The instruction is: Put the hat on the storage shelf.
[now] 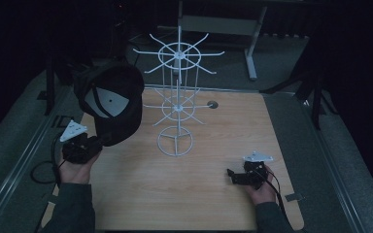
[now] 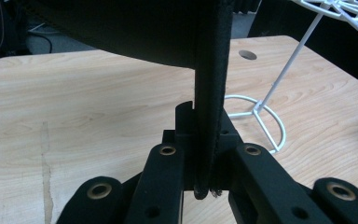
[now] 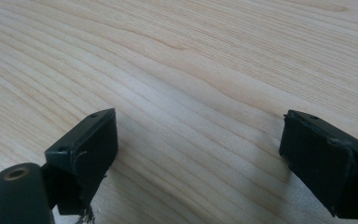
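- High view: your left gripper [image 1: 98, 141] sits near the table's [image 1: 213, 194] left edge, about halfway along it, with your left hand [image 1: 76, 167] wrapped around its body and the grey three-cornered plate on top.
- High view: its jaws are clamped on the brim of a black cap [image 1: 114, 99], which is lifted off the wood and tilted so that you look into its pale lining.
- High view: the cap hangs over the left part of the table, just beside the white wire rack [image 1: 177, 104], level with the rack's lower ring of hooks; whether cap and hooks touch cannot be told.
- High view: the rack stands upright on its round wire foot near the middle of the table, a little toward the far edge.
- High view: your right gripper [image 1: 232, 175] lies low near the table's right near corner, held by your right hand [image 1: 261, 190], jaws pointing toward the left edge.
- Left gripper view: the left gripper [image 2: 204, 154] has both jaws pressed tight against the cap's brim [image 2: 210, 93], which rises straight up between them; the rack's foot [image 2: 256, 116] stands on the wood to the right.
- Right gripper view: the right gripper [image 3: 198, 149] has its jaws spread wide with nothing between them, just bare table [image 3: 191, 60] below.
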Demonstrator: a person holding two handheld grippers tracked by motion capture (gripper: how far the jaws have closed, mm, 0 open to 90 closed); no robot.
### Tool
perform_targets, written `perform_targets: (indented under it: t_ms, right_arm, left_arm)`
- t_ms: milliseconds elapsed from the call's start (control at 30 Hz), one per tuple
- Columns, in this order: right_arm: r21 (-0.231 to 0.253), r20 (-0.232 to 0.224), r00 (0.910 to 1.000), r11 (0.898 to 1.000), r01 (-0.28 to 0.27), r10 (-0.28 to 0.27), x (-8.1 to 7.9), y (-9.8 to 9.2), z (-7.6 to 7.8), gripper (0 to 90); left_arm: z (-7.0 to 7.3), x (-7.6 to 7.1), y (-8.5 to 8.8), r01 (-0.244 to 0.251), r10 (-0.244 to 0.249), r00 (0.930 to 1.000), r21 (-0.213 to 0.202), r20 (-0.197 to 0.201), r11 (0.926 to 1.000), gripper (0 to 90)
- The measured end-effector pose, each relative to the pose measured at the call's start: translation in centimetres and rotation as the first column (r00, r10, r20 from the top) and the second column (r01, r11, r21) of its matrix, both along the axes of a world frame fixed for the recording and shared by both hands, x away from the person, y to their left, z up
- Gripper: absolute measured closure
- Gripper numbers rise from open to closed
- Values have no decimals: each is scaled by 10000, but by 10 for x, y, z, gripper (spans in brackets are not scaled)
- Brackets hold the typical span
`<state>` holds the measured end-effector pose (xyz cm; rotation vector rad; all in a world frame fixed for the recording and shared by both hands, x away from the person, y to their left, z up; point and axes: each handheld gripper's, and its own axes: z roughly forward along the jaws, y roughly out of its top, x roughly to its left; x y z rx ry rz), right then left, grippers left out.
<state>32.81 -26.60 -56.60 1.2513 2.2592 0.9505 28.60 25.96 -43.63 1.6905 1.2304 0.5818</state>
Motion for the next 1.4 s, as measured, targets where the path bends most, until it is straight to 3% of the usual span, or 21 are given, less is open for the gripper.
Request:
perform_targets:
  t_ms: [1400]
  right_arm:
    - [-4, 3, 10000, 10000, 5, -5, 0, 0, 0, 112]
  left_arm:
    - [28, 4, -11, -204, 183, 9980, 345, 600, 9992, 860]
